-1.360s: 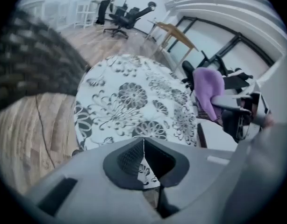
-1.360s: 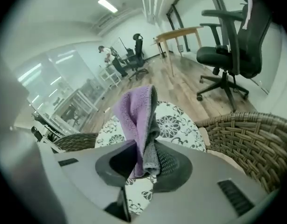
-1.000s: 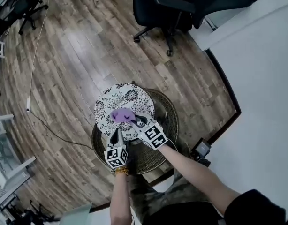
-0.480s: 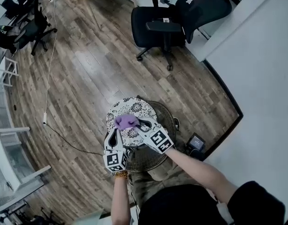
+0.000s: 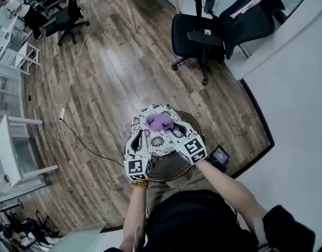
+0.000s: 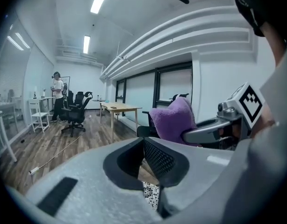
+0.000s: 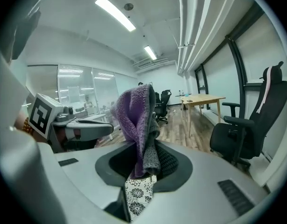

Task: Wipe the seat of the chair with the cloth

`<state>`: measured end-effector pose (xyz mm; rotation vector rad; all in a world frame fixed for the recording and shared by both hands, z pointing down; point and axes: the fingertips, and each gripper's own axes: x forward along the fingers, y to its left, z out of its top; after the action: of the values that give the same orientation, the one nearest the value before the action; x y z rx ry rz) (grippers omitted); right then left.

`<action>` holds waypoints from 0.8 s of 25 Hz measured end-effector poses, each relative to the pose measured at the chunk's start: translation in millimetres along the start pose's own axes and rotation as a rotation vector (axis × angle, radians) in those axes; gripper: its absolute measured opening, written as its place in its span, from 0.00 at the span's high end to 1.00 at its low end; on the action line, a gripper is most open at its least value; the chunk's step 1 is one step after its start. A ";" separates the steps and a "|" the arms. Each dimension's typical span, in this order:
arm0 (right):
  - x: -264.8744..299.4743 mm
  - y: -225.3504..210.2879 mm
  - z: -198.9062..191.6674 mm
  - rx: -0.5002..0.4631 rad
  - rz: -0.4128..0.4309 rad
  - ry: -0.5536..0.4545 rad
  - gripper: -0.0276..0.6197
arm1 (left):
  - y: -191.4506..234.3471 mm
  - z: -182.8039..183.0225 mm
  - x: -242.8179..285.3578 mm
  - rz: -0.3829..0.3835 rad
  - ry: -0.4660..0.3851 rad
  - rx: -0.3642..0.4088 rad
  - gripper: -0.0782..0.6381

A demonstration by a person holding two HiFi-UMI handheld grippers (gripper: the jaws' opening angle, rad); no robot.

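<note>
Wood floor (image 5: 114,77) all around. Black office chair (image 5: 200,33) well beyond the seat, apart from it. Round wicker chair (image 5: 174,168) directly below the person; its seat (image 5: 158,142) is a floral cushion.

Left gripper (image 5: 141,135) over the seat's left half, jaws pressed almost together, nothing between them; only a sliver of floral pattern shows past them in its own view (image 6: 143,155).

Right gripper (image 5: 169,126) over the seat's right half, jaws pinching the purple cloth (image 7: 136,120). Cloth (image 5: 159,122) bunched upright above the seat's far edge, just right of the left gripper's tips.
</note>
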<state>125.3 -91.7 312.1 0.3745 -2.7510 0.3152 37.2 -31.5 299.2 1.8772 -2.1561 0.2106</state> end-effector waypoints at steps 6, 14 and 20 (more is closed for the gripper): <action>-5.7 10.3 17.6 0.017 -0.029 -0.022 0.83 | 2.7 30.9 -5.9 0.037 -0.046 -0.018 0.87; -13.7 24.5 56.4 -0.015 -0.031 -0.085 0.83 | 7.2 84.2 -14.2 0.060 -0.135 0.033 0.87; -19.3 34.3 99.1 -0.035 -0.020 -0.162 0.83 | 10.4 130.7 -32.4 0.081 -0.226 0.094 0.87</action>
<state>102.3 -81.2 208.5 0.4358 -2.9043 0.2414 16.5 -36.8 165.8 1.9488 -2.4133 0.1229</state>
